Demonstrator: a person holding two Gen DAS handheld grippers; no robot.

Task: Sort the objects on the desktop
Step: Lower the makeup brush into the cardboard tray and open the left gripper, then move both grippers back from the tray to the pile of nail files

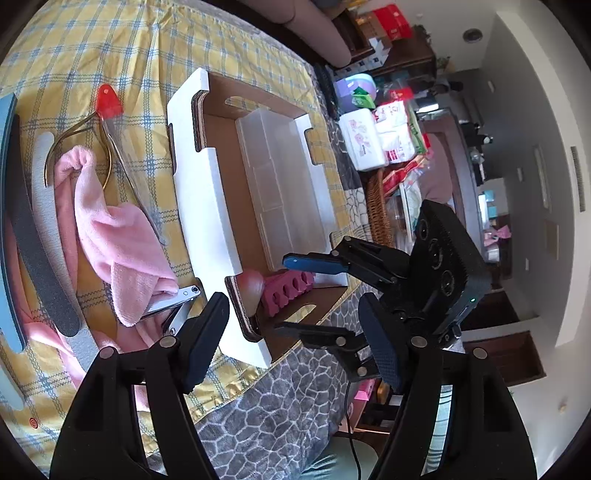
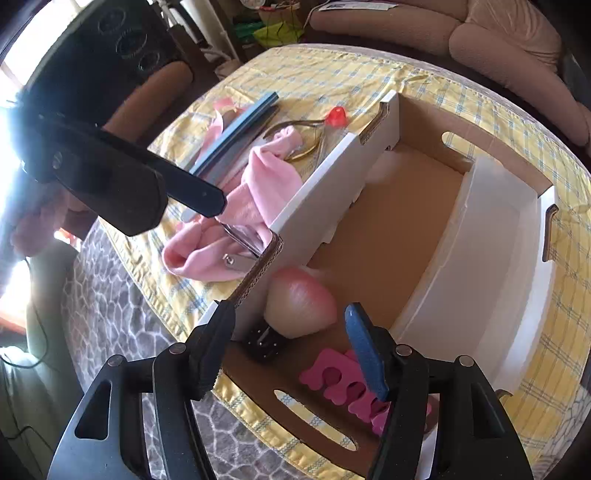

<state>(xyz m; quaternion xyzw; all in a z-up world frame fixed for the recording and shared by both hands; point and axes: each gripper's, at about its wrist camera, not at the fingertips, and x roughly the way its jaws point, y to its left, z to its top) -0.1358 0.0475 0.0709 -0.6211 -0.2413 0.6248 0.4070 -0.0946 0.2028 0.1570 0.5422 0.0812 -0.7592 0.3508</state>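
Observation:
A white cardboard box (image 1: 199,206) (image 2: 317,192) lies on the yellow checked cloth. Inside it are a clear plastic tray (image 1: 284,184) (image 2: 491,236), a fluffy brush (image 2: 299,306) (image 1: 251,288) and a pink toe separator (image 2: 347,384) (image 1: 288,291). My right gripper (image 2: 291,350) (image 1: 295,291) is open and empty over the box's near end, above the brush. My left gripper (image 1: 295,339) is open and empty at the box's near corner, close to the nail clipper (image 1: 173,299) (image 2: 240,243). A pink towel (image 1: 110,229) (image 2: 236,206), nail files (image 1: 40,229) (image 2: 236,129) and cuticle nippers (image 1: 88,147) lie left of the box.
A red-capped tool (image 1: 109,101) (image 2: 336,116) lies beside the nippers. A grey stone-pattern cover (image 1: 280,398) hangs at the table edge. A wicker basket (image 1: 376,206) and tissue packs (image 1: 362,140) crowd the floor beyond. A sofa (image 2: 480,33) stands behind the table.

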